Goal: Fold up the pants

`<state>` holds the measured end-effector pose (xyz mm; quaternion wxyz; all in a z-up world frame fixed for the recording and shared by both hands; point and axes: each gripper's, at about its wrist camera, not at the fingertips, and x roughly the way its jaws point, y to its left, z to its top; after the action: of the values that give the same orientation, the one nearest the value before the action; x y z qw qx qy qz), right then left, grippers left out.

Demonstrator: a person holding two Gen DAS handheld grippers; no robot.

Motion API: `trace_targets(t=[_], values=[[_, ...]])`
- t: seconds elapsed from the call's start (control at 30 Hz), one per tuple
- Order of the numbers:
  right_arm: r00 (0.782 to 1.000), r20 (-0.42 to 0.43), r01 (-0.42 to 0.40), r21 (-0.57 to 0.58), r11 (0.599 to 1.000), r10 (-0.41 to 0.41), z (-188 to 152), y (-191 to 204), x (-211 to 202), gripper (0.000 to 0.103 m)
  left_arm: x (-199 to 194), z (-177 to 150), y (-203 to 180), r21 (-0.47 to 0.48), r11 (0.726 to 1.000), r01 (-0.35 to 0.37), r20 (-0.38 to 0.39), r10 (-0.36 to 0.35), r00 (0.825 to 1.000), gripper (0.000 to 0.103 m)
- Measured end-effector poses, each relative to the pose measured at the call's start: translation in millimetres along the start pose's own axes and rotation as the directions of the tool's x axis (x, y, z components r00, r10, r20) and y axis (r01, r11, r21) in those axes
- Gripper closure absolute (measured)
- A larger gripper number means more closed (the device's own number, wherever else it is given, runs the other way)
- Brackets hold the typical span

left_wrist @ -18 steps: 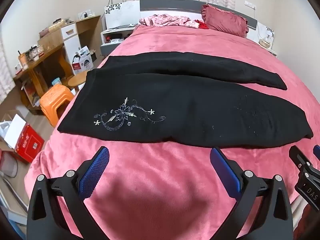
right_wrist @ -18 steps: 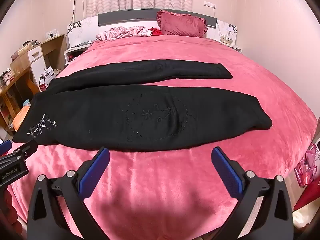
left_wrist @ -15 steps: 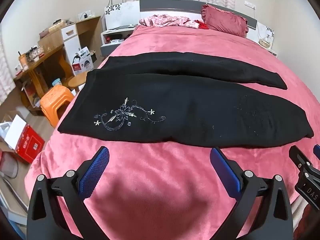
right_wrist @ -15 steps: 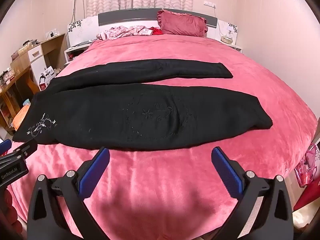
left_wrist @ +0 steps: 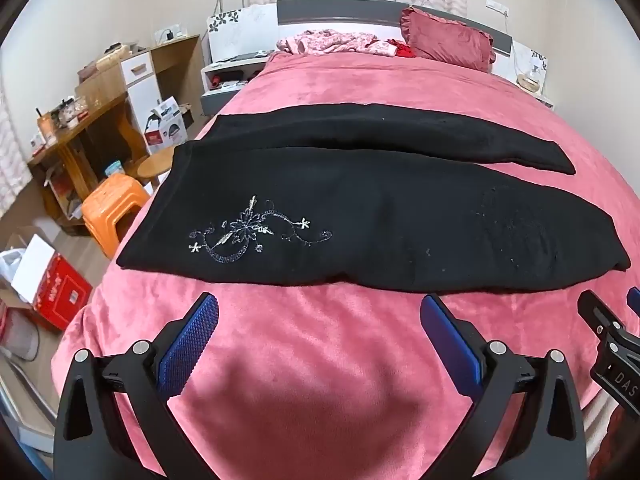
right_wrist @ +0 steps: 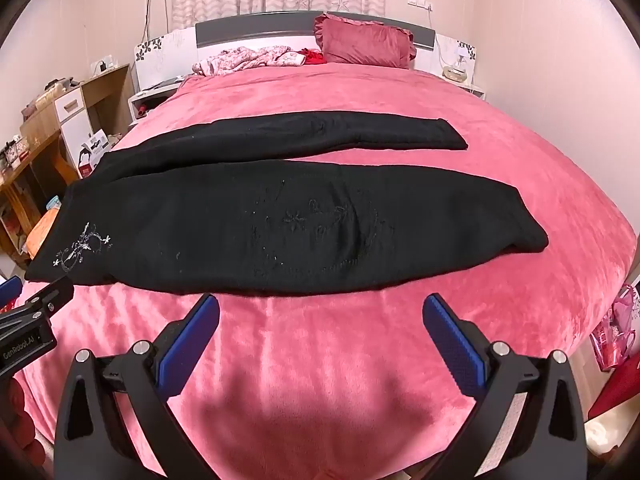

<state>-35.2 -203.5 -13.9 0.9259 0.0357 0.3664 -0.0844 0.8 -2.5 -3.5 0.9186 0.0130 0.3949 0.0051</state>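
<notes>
— What are your claws doing?

— My left claw (left_wrist: pixel 318 322) is spread wide over the near edge of the pink bed (left_wrist: pixel 320 360), pinching nothing. My right claw (right_wrist: pixel 320 322) is spread the same way, to its right.

— And the pants?

— The black pants (left_wrist: pixel 360 216) lie flat across the bed just beyond both claws, waist to the left, legs running right. The near leg carries silver embroidery (left_wrist: pixel 256 232); the far leg lies slightly apart. A red pillow (right_wrist: pixel 364 46) sits at the far headboard.
</notes>
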Motion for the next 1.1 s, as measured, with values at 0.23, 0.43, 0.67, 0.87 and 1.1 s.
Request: trace_targets(t=[0.23, 0.43, 0.67, 0.87, 1.1], values=[[1.000, -0.002, 0.002, -0.003, 1.000, -0.002, -0.3, 1.0, 0.8, 0.002, 0.4, -0.4, -0.8, 0.003, 1.000, -0.001, -0.001, 0.001, 1.000, 0.003], [1.000, -0.005, 0.000, 0.001, 1.000, 0.000, 0.1, 0.0, 1.4, 0.002, -0.4, -0.5, -1.0, 0.003, 1.000, -0.001, -0.002, 0.001, 1.000, 0.003], [1.000, -0.005, -0.003, 0.002, 1.000, 0.003, -2.2, 0.4, 2.6, 0.002, -0.7, -2.3, -1.6, 0.008, 1.000, 0.001, -0.005, -0.001, 1.000, 0.003], [1.000, -0.010, -0.004, 0.001, 1.000, 0.004, -2.5, -0.4, 3.1, 0.002, -1.3, -2.8, -1.0, 0.012, 1.000, 0.002, -0.006, -0.002, 1.000, 0.003], [1.000, -0.011, -0.003, -0.001, 1.000, 0.003, -2.0, -0.6, 3.3, 0.002, -1.5, -3.8, -1.8, 0.013, 1.000, 0.002, -0.009, -0.001, 1.000, 0.003]])
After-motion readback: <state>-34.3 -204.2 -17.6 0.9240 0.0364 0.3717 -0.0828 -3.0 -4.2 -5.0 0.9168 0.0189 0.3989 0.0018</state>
